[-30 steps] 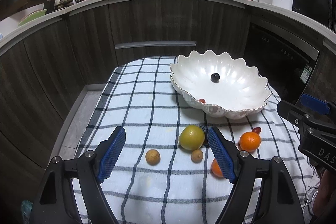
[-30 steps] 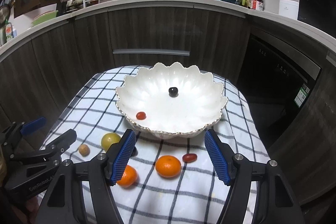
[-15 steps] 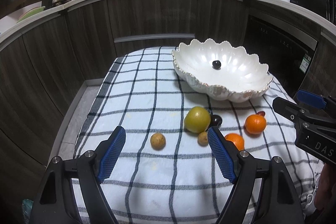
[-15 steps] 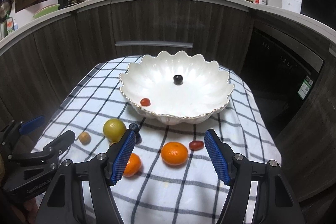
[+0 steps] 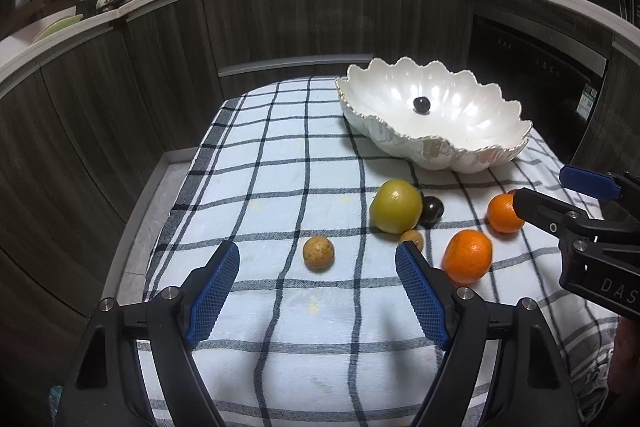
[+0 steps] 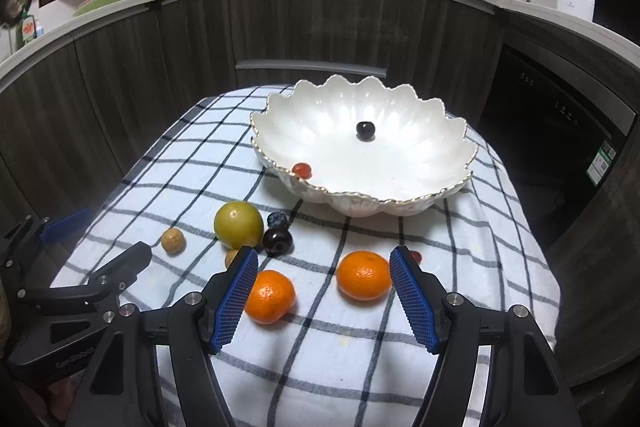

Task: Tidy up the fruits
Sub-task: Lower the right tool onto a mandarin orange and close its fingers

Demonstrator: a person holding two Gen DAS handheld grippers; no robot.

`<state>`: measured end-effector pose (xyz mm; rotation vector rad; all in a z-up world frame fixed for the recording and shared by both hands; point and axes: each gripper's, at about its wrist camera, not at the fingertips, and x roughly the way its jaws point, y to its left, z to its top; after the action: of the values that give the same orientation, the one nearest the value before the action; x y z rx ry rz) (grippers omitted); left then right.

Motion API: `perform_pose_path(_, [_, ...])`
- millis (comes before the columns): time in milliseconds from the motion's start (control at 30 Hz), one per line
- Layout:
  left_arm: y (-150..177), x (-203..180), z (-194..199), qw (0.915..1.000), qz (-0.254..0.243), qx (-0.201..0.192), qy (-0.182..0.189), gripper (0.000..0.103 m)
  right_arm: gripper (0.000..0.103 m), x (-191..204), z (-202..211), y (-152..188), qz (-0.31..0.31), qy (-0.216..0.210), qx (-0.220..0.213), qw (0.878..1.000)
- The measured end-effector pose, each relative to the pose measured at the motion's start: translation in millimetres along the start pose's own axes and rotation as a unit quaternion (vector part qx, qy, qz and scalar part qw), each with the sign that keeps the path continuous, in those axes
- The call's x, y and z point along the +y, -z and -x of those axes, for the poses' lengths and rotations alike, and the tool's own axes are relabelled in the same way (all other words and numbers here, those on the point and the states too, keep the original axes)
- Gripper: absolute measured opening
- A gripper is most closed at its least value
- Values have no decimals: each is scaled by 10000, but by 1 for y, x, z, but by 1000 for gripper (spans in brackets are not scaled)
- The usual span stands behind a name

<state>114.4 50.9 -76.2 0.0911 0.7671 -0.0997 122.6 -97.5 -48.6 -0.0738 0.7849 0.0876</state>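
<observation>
Right now both my grippers are empty with jaws spread wide: the left gripper (image 5: 316,273) hovers low over the checked cloth (image 5: 260,155) with a small brown fruit (image 5: 318,253) lying between its pads, and the right gripper (image 6: 324,289) sits over the two oranges, one (image 6: 269,296) beside its left pad and the other (image 6: 363,281) just inside its right pad. The scalloped white bowl (image 6: 440,187) at the far side holds only a dark cherry (image 6: 365,130) and a small red fruit (image 6: 301,169), so most of the fruit is not yet in.

My worry is rolling. These fruits are round and the cloth is soft, so if one pad touches first, the fruit may scoot away, maybe off the table edge. On the left, my right pad is close to a second small brown fruit (image 5: 412,237) tucked against the big yellow-green fruit (image 5: 396,206); a careless close could knock that cluster, including the dark plum (image 5: 432,209). My two grippers are also near each other, so they might collide.
</observation>
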Motion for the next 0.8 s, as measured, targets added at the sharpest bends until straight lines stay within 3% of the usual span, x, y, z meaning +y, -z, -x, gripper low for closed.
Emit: perform_pose_path(800, [8,10,-30,9995,-299,8,-90,79,69,32,-32,14,355,-205,318,9987])
